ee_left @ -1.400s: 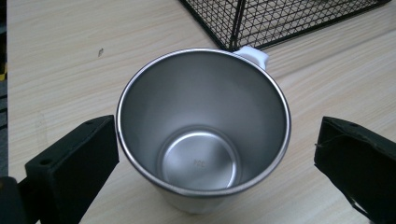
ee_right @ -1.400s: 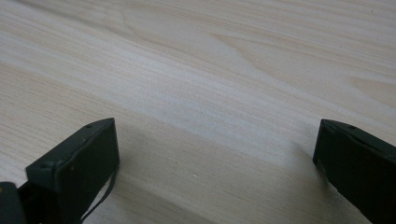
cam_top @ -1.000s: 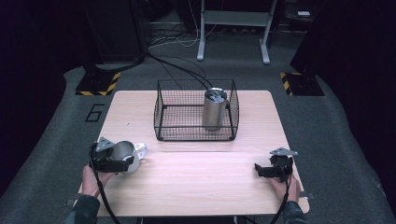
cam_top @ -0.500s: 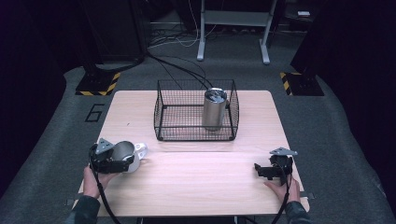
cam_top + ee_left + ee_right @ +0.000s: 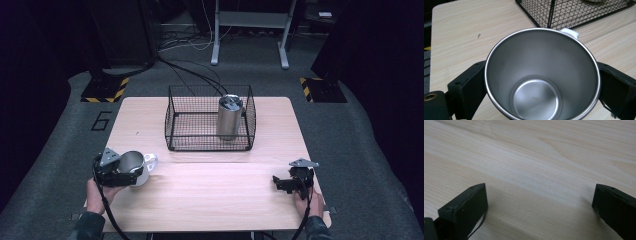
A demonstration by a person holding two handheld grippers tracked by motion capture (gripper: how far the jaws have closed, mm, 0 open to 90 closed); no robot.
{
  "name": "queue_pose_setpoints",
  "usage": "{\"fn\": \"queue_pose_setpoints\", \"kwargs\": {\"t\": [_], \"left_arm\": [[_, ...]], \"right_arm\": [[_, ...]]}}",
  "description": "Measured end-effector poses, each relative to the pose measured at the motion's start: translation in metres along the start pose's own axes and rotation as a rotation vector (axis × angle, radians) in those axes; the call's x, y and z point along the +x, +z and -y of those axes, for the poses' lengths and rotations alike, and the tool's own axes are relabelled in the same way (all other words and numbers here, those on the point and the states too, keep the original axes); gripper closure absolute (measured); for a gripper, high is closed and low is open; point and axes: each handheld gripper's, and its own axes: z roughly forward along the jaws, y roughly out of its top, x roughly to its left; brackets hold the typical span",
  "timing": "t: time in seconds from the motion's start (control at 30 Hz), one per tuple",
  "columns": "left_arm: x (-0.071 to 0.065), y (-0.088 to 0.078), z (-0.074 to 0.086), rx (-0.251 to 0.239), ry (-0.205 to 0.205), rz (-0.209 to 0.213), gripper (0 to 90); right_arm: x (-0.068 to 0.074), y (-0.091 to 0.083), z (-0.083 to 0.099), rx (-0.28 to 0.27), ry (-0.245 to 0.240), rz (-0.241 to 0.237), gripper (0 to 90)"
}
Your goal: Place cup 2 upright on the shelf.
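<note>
Little has changed since a second ago: the left gripper (image 5: 119, 172) still clasps the steel cup (image 5: 133, 167) at the near-left of the table (image 5: 210, 205), having drifted only slightly nearer the person. In the left gripper view its jaws press the cup (image 5: 541, 77) from both sides, the cup's white handle (image 5: 570, 32) pointing far. The right gripper (image 5: 292, 181) stays low at the near-right, jaws spread wide over bare wood, holding nothing. Beyond the cup stands the wire basket (image 5: 210, 142), its near wall between cup and the metal canister (image 5: 230, 117) upright inside at the right.
</note>
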Motion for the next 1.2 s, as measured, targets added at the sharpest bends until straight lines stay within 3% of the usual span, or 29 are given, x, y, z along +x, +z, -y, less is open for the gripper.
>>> {"fn": "queue_pose_setpoints", "kwargs": {"t": [0.47, 0.57, 0.8, 1.2], "left_arm": [[-0.015, -0.014, -0.017, -0.022, 0.046, 0.032, 6.2], [-0.017, -0.017, -0.022, -0.022, 0.04, 0.043, 6.2], [-0.023, -0.018, -0.035, -0.039, 0.044, 0.074, 6.2], [-0.035, -0.016, -0.06, -0.032, 0.093, 0.112, 6.2]], "right_arm": [[0.0, 0.0, 0.0, 0.002, 0.004, -0.001, 0.0], [0.0, 0.0, 0.0, 0.0, 0.002, 0.0, 0.0], [0.0, 0.0, 0.0, 0.0, 0.002, 0.0, 0.0], [0.0, 0.0, 0.0, -0.003, -0.002, -0.002, 0.0]]}}
